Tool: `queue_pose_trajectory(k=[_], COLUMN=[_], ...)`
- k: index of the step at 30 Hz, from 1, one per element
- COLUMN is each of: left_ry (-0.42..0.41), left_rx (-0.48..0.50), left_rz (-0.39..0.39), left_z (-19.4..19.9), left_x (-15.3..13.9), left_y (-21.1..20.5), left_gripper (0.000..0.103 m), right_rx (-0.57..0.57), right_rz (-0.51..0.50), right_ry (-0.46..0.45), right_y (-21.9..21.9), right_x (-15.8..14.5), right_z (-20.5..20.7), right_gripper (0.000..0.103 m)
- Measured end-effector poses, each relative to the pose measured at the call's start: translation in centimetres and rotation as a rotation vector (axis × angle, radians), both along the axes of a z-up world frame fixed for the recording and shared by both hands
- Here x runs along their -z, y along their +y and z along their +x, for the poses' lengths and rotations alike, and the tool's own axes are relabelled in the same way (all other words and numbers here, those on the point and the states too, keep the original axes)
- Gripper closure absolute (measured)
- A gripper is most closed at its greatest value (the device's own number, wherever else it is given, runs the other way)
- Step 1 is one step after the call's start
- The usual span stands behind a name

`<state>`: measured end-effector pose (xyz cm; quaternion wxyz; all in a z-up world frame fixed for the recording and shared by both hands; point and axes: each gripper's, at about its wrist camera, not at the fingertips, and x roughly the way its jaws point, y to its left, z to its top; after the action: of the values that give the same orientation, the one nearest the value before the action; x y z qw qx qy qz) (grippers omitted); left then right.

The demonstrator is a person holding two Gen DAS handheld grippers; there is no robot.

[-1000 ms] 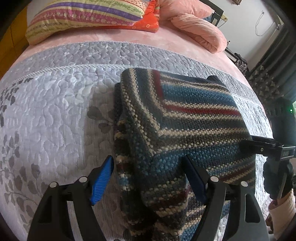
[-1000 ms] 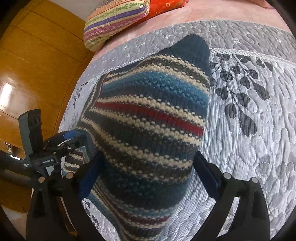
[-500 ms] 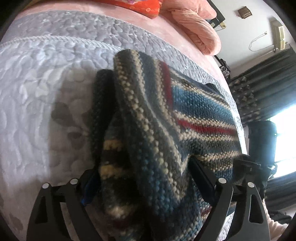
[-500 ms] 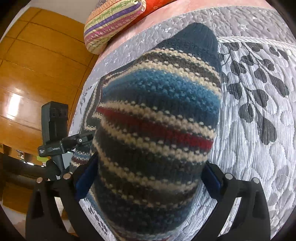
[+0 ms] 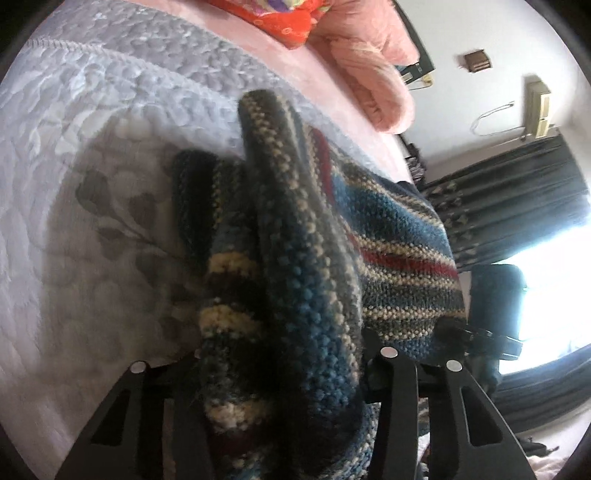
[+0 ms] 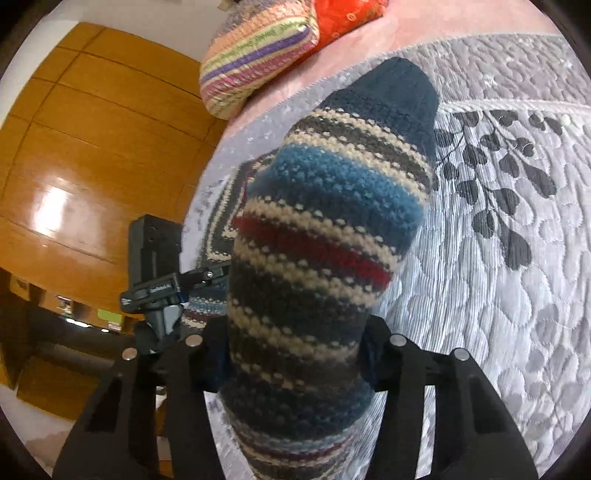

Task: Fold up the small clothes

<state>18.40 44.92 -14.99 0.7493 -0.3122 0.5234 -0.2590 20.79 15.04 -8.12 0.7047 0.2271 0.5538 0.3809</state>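
Knitwear is now bunched tightly between both tools: since a second ago the striped sweater (image 5: 388, 254) has been raised off the bed (image 5: 92, 184), where it had lain flatter, and its near edge has been gathered into thick ridges. The left tool (image 5: 284, 354) is clenched on the near left part of the garment, and the right tool (image 6: 295, 343) is clenched on the near right part, whose navy cuff or hem end (image 6: 395, 96) stands up toward the far side. By this lift, a fold of the near edge over toward the far edge appears to be in hand; the far part of the sweater is seen lying on the grey quilted bedspread (image 6: 517, 314).

Farther off, a striped pillow (image 6: 258, 55) and an orange cushion (image 6: 351, 14) are seen at the far end of the bed, with a pink bolster (image 5: 369, 77) to the right, all well apart from the garment. Nothing is seen in the way of the fold on the bedspread, though much of it is hidden by the raised cloth.
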Motion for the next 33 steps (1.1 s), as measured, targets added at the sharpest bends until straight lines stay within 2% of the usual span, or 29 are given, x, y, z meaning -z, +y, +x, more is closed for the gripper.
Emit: queue_pose_trajectory(k=[3,9,14,17,20,23,26,28,31,33], left_ry=[-0.015,-0.076,-0.077,-0.071,-0.04,0.01,-0.009,-0.006,-0.013,0.002], left_rx=[-0.003,0.031,0.071,0.086,0.082,0.056,0.032,0.023,0.039,0.046], left_rz=[-0.049,-0.062,-0.053,-0.038,-0.009,0.024,0.051,0.05,0.116,0.168], left_z=[-1.7,-6.6,-10.3,-12.0,-12.5,-13.0,-13.8,-13.8,-14.5,-14.2], left_x=[-1.4,-5.6,-6.3,-5.4,-3.5,-1.0,0.0,0.1,-0.5,-1.6], left_y=[-1.1,-7.1,-12.8,-16.1,-18.8,-20.1,-20.0,-20.3,-21.0,-22.0], left_gripper=[0.058,0.058,0.058,0.058,0.058,0.058,0.057,0.056,0.049,0.048], right_rx=[0.007,-0.006,-0.004,0.009,0.042,0.063,0.076,0.089,0.096,0.1], right_rz=[0.024,0.035,-0.004,-0.022,-0.051,-0.085,-0.073,-0.066,-0.118,-0.147], right_ry=[-0.004,-0.014,-0.014,0.004,0.051,0.095,0.106,0.107,0.102,0.089], right_y=[-2.1,-8.7,-14.2,-17.0,-19.1,-20.1,-20.8,-21.0,-21.1,-20.4], right_x=[-1.1,-4.1,-4.8,-3.8,-1.1,2.0,4.0,4.3,3.8,3.2], right_z=[-1.0,-4.9,-8.8,-10.6,-11.0,-11.2,-11.5,-11.7,-12.5,-12.8], right_gripper=[0.052,0.052,0.051,0.051,0.05,0.05,0.046,0.042,0.028,0.026])
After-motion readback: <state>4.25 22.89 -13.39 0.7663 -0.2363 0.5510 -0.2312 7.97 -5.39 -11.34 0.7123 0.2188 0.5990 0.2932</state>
